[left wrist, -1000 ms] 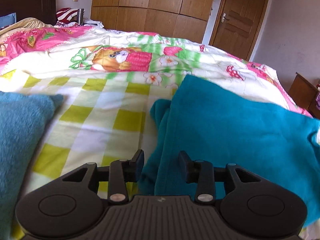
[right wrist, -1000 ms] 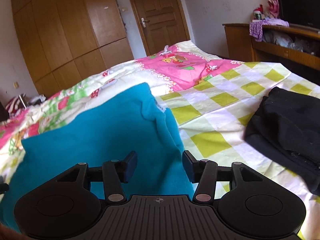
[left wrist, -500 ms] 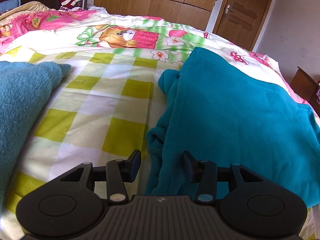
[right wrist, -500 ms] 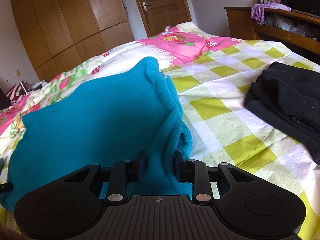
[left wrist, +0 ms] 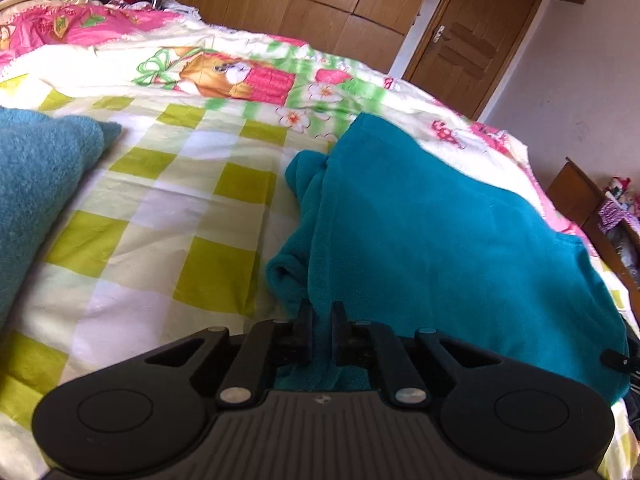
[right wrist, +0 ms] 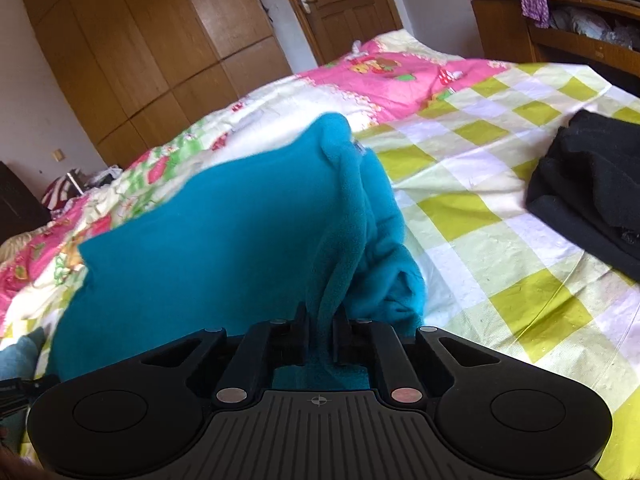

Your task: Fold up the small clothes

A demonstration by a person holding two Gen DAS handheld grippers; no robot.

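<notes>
The bed (left wrist: 168,216) fills both views, its checked yellow-green sheet running up to a pink and green cartoon quilt (left wrist: 224,72) toward 12 o'clock. Behind it stand a wooden wardrobe (left wrist: 288,4) and a door (left wrist: 468,40).

The teal fleece (left wrist: 432,240) is the task's garment. In the left wrist view it spreads over the bed from the centre out to 3 o'clock, with a rumpled edge at its 9 o'clock side. In the right wrist view the fleece (right wrist: 216,248) lies from the centre out to 9 o'clock, and its bunched edge rises in a ridge toward 12 o'clock.

A fuzzy blue cloth (left wrist: 36,184) lies at 9 o'clock in the left view, apart from the fleece. A black garment (right wrist: 588,184) lies at 3 o'clock in the right view, well apart from the fleece. A wooden shelf (right wrist: 560,28) stands at 2 o'clock there.

The left gripper (left wrist: 320,320) is clenched on the fleece's near edge at 6 o'clock, fabric pinched between its fingers. The right gripper (right wrist: 322,320) is likewise clenched on the fleece, gripping the foot of the raised ridge.
</notes>
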